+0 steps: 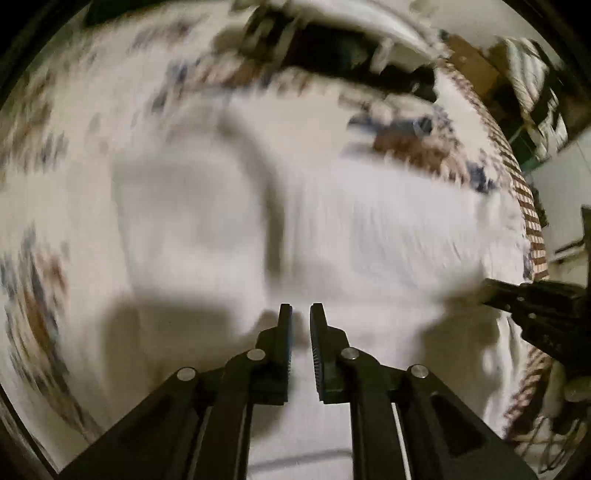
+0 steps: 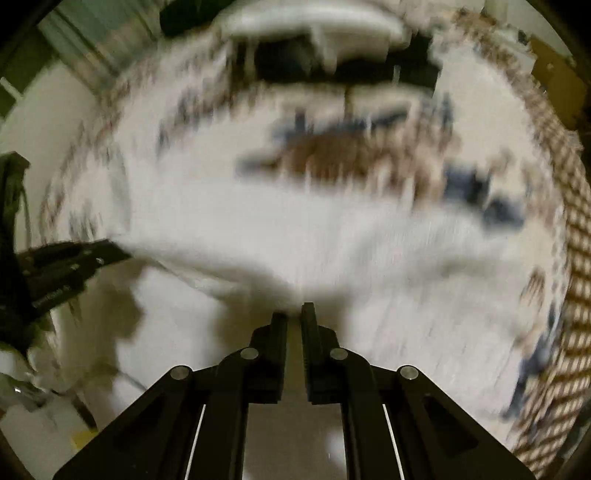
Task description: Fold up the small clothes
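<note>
Both views are motion-blurred. A white garment (image 1: 332,229) lies spread on a patterned cloth; it also shows in the right wrist view (image 2: 314,236). My left gripper (image 1: 300,312) hangs over the garment's near part, its jaws a narrow gap apart with nothing seen between them. My right gripper (image 2: 294,312) has its jaws nearly closed at the garment's near edge; whether cloth is pinched there is unclear. The right gripper shows at the right edge of the left wrist view (image 1: 491,291), and the left gripper shows at the left edge of the right wrist view (image 2: 110,251).
The patterned cloth (image 1: 55,110) has brown and blue marks and a brown striped border (image 2: 576,221). White furniture with a dark gap stands at the far side (image 2: 332,33). Boxes and clutter sit at the upper right (image 1: 524,74).
</note>
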{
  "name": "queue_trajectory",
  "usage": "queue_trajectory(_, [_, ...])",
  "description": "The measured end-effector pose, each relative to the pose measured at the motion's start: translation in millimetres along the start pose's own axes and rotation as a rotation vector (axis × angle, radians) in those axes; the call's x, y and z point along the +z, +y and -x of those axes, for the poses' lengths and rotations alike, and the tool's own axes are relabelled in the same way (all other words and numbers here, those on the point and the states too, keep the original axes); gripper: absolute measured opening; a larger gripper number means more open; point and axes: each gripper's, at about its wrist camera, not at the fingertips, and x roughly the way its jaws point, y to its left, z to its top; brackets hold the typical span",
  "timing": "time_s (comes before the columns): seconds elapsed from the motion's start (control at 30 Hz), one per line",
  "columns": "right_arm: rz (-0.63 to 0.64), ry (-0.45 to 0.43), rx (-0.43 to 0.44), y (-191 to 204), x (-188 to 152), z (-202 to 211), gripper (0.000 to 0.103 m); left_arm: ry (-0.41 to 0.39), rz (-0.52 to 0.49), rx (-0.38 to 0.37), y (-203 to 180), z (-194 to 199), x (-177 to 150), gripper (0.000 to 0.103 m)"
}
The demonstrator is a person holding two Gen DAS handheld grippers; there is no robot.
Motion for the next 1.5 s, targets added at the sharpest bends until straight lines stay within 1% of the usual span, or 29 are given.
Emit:
queue_trajectory(0.03, [-0.011, 0.041, 0.001, -2, -9, -5, 0.01, 0.004, 0.037, -0.002, 6, 4, -5, 0.012])
queue_trajectory(0.07, [-0.035, 0.058, 0.009, -7, -15, -4, 0.012, -0.005, 0.058, -0.018, 9, 10, -9, 0.014])
queue_trajectory(0.1, [-0.051, 0.056, 0.012, -10, -17, 0, 0.016, -0.023, 0.083, -0.023, 12, 19, -11, 0.016])
queue_trajectory(0.13, [-0.077, 0.045, 0.016, -14, -20, 8, 0.033, -0.044, 0.106, -0.016, 16, 26, -9, 0.022])
queue_trajectory(0.17, [-0.096, 0.029, 0.022, -17, -21, 16, 0.049, -0.08, 0.132, -0.021, 20, 35, -2, 0.024])
queue_trajectory(0.2, [-0.133, -0.013, 0.039, -22, -20, 30, 0.052, -0.102, 0.143, -0.026, 21, 39, 8, 0.025])
queue_trajectory(0.27, [-0.189, -0.064, 0.065, -26, -15, 46, 0.053, -0.149, 0.156, -0.006, 23, 41, 31, 0.025])
queue_trajectory(0.3, [-0.213, -0.08, 0.075, -28, -10, 49, 0.053, -0.174, 0.158, -0.011, 23, 40, 43, 0.025])
queue_trajectory(0.37, [-0.258, -0.111, 0.079, -30, 7, 45, 0.053, -0.176, 0.167, 0.001, 23, 29, 66, 0.025])
queue_trajectory(0.4, [-0.304, -0.098, 0.06, -32, 13, 41, 0.053, -0.164, 0.178, -0.024, 22, 20, 76, 0.025])
queue_trajectory(0.43, [-0.41, -0.054, 0.061, -40, 19, 32, 0.053, -0.145, 0.193, -0.039, 22, 12, 83, 0.025])
queue_trajectory(0.47, [-0.522, -0.019, 0.129, -49, 21, 21, 0.053, -0.12, 0.22, -0.053, 23, 3, 91, 0.025])
queue_trajectory(0.5, [-0.589, -0.003, 0.156, -52, 20, 14, 0.053, -0.088, 0.254, -0.09, 26, -7, 97, 0.025])
queue_trajectory(0.53, [-0.686, -0.003, 0.2, -61, 16, 5, 0.053, -0.067, 0.276, -0.106, 27, -13, 101, 0.025])
queue_trajectory(0.57, [-0.722, -0.007, 0.225, -64, 15, 1, 0.053, -0.04, 0.306, -0.125, 27, -23, 106, 0.025])
queue_trajectory(0.63, [-0.798, -0.007, 0.277, -68, 9, -13, 0.053, -0.021, 0.322, -0.121, 24, -27, 104, 0.024])
queue_trajectory(0.67, [-0.808, -0.009, 0.283, -66, 8, -16, 0.051, -0.019, 0.321, -0.12, 21, -30, 104, 0.024])
queue_trajectory(0.7, [-0.808, -0.018, 0.284, -64, 7, -19, 0.048, -0.026, 0.311, -0.107, 19, -31, 103, 0.022])
queue_trajectory(0.73, [-0.799, -0.025, 0.278, -61, 6, -21, 0.03, -0.049, 0.295, -0.092, 16, -30, 102, 0.008])
queue_trajectory(0.77, [-0.787, -0.024, 0.264, -59, 8, -21, 0.012, -0.064, 0.277, -0.077, 14, -29, 99, 0.006])
queue_trajectory(0.8, [-0.773, -0.029, 0.242, -57, 10, -23, 0.011, -0.075, 0.271, -0.074, 13, -28, 97, 0.006])
queue_trajectory(0.83, [-0.756, -0.051, 0.23, -55, 10, -19, 0.01, -0.089, 0.279, -0.068, 13, -26, 94, 0.005])
queue_trajectory(0.97, [-0.713, -0.11, 0.196, -56, 15, 1, 0.008, -0.134, 0.317, -0.094, 13, -6, 72, 0.005])
queue_trajectory(1.07, [-0.695, -0.125, 0.184, -62, 17, 13, 0.008, -0.132, 0.337, -0.102, 11, 2, 54, 0.005])
queue_trajectory(1.17, [-0.669, -0.089, 0.16, -67, 10, 16, 0.008, -0.101, 0.328, -0.077, 9, -11, 42, 0.005])
queue_trajectory(1.33, [-0.646, 0.0, 0.119, -69, -5, -8, 0.008, -0.074, 0.299, -0.043, 12, -31, 43, 0.007])
queue_trajectory(1.37, [-0.64, 0.003, 0.112, -68, -7, -11, 0.008, -0.064, 0.293, -0.037, 12, -32, 43, 0.009])
queue_trajectory(1.43, [-0.626, 0.021, 0.1, -66, -11, -17, 0.008, -0.058, 0.292, -0.042, 13, -29, 41, 0.01])
queue_trajectory(1.5, [-0.64, 0.028, 0.118, -68, -14, -16, 0.014, -0.038, 0.28, -0.044, 11, -21, 37, 0.01])
